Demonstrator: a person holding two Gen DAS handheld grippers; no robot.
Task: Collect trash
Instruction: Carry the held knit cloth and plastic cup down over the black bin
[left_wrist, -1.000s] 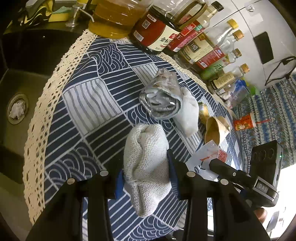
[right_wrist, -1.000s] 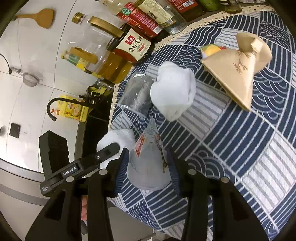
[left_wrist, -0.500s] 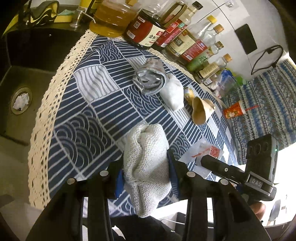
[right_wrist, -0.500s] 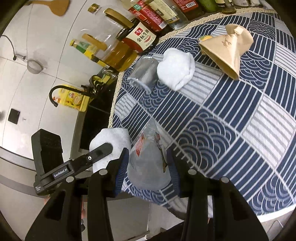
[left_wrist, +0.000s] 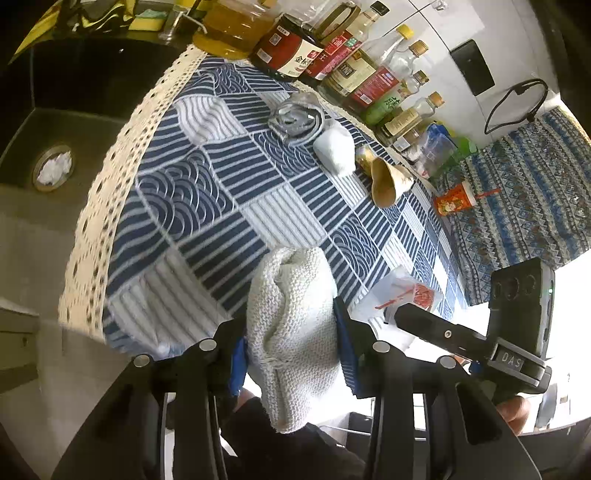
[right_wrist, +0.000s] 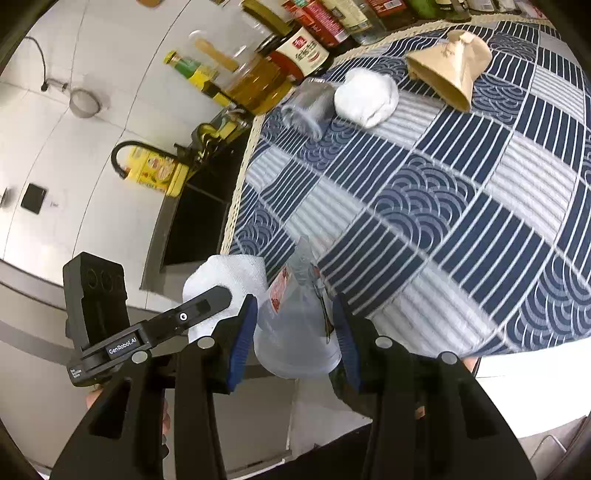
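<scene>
My left gripper (left_wrist: 291, 343) is shut on a rolled white knitted cloth (left_wrist: 293, 321), held above the near edge of the blue patterned tablecloth (left_wrist: 207, 206). My right gripper (right_wrist: 295, 332) is shut on a clear plastic wrapper with red print (right_wrist: 297, 328), also over the near edge. The wrapper shows in the left wrist view (left_wrist: 400, 297) and the cloth in the right wrist view (right_wrist: 229, 275). On the tablecloth lie a crumpled clear plastic cup (left_wrist: 297, 118), a white paper wad (left_wrist: 334, 149) and a brown paper cone (left_wrist: 386, 179).
Oil and sauce bottles (left_wrist: 332, 62) line the far edge of the tablecloth. A dark sink (left_wrist: 51, 147) with a white wad in its drain lies left. An orange snack packet (left_wrist: 456, 197) lies on the patterned cloth at right. A black faucet (right_wrist: 122, 155) stands by the sink.
Both grippers have pulled back and up from the middle of the table towards its near edge, each still holding its item. The trash on the cloth looks farther away.
</scene>
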